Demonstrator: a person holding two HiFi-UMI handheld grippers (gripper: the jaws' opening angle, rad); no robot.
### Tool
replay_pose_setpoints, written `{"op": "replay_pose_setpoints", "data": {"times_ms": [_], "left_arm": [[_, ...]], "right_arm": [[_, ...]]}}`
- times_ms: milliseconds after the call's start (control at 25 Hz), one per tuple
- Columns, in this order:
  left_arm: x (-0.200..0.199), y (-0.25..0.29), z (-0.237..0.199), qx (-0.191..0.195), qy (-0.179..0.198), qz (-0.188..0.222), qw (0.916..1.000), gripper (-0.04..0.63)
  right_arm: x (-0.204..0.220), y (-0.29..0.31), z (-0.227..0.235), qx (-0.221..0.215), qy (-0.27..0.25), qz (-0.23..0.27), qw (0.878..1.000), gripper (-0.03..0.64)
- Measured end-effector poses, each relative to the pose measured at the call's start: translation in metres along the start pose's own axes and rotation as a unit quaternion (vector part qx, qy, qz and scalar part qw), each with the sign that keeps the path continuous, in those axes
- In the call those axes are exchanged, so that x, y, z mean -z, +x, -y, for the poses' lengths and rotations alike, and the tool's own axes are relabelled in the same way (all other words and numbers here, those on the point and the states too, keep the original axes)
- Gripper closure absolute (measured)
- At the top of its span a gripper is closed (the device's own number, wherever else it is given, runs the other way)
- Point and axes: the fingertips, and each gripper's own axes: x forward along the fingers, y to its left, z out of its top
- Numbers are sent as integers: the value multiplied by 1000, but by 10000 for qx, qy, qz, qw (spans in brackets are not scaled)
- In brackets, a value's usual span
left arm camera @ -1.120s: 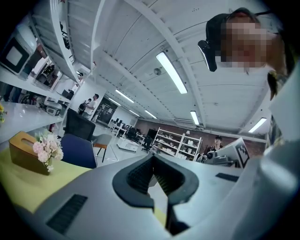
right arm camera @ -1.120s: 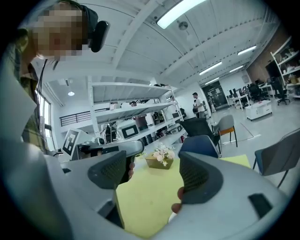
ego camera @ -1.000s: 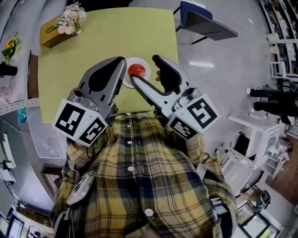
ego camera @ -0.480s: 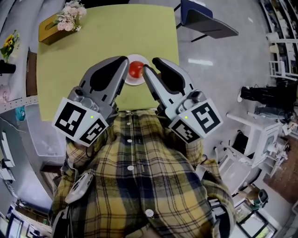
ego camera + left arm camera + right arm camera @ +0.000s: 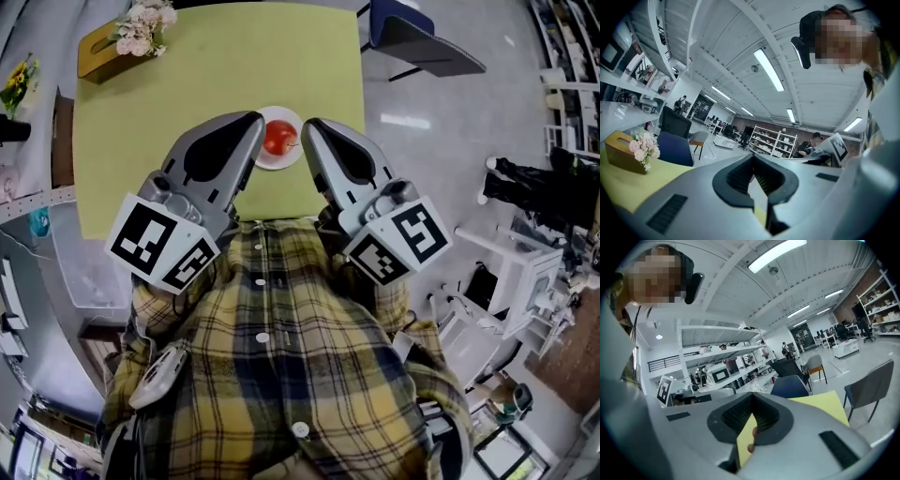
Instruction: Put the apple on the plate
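On the yellow-green table [image 5: 187, 84], the apple [image 5: 277, 138] sits on the white plate [image 5: 267, 161] (just past our tips). Our left gripper [image 5: 253, 120] has its jaws together and empty; our right gripper [image 5: 307, 127] has just closed its jaws on nothing.

A square yellow-green tabletop [image 5: 187, 94] fills the upper middle of the head view. At its far left corner sits a tan wooden box [image 5: 98, 58] with pale pink and white flowers [image 5: 145, 21] at one end. Just beyond the far right corner a dark blue chair [image 5: 417, 42] stands on glossy grey floor [image 5: 450, 159]. A grey chair [image 5: 872, 390] shows in the right gripper view. In the left gripper view, white shelving [image 5: 776, 143] stands far back under long ceiling strip lights [image 5: 768, 70].
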Motion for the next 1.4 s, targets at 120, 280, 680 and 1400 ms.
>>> {"op": "replay_pose_setpoints", "data": {"times_ms": [120,280,680,1400], "left_arm": [[0,0,1,-5,-11,-34,10000,588],[3,0,-5,10,-61,-88,9999,588],[9,5,-7,145,-150,-194,9996,588],[17,19,-13,399,-174,-430,9981,588]], "right_arm": [[0,0,0,-43,65,-20,10000,620],[5,6,-2,-105,-33,-152,9998,620],[11,9,-2,-110,-94,-268,9995,621],[15,6,11,101,-31,-265,9996,621]]}}
